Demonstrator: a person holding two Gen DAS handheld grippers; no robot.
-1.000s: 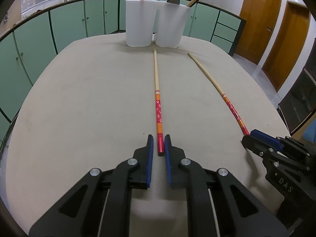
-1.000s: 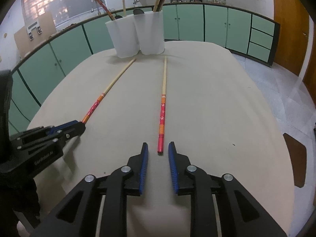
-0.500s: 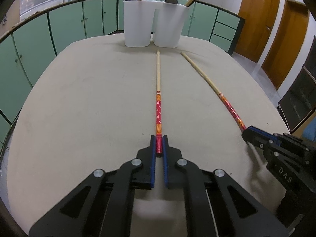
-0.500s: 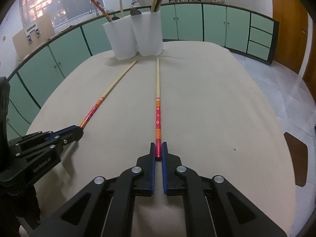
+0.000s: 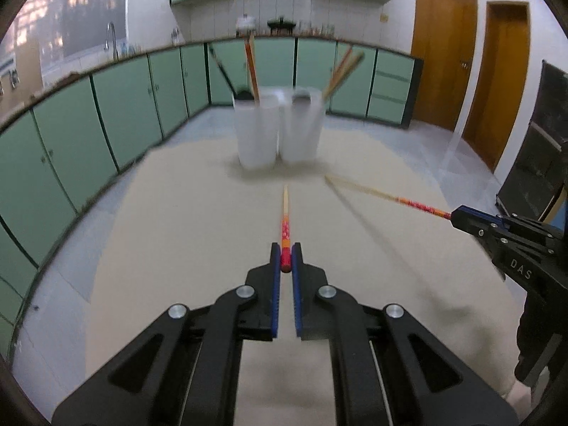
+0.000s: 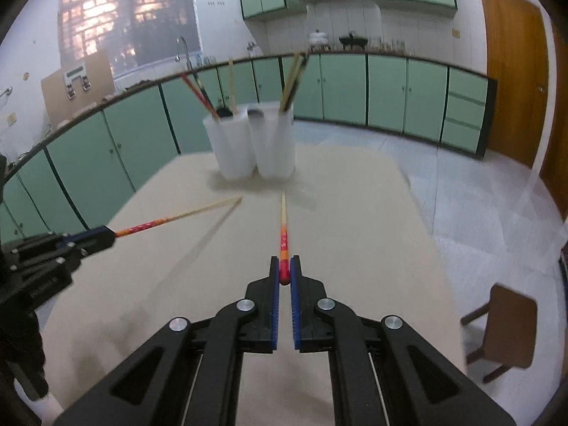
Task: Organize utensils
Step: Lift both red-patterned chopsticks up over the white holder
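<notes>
- The table (image 5: 149, 255), covered in beige, carries everything; seen from the left wrist, the two white holders sit at its far end at twelve o'clock, touching side by side.
- The left holder (image 5: 257, 131) and the right holder (image 5: 301, 127) already have chopsticks and dark-handled utensils standing in them, so I'd say each stick should go in among its like, tip first.
- The left tool (image 5: 285, 261) is clamped on the red end of the left chopstick (image 5: 285, 225), which points straight ahead at the holders with its pale tip clear of the table.
- The right tool (image 6: 284, 273) is clamped the same way on the right chopstick (image 6: 283, 238), also aimed at twelve; from the left wrist view that tool sits at three o'clock.
- Both sticks are gripped at the very butt, so the long free end will swing with any wrist roll; steady, level hands matter most.
- The tips look set to converge as they near the holders. I'd keep them apart, lift each tip above the rim, then tilt down and let go only once the tip is well inside.
- Nudging a holder could tip it, tall and light as they look.
</notes>
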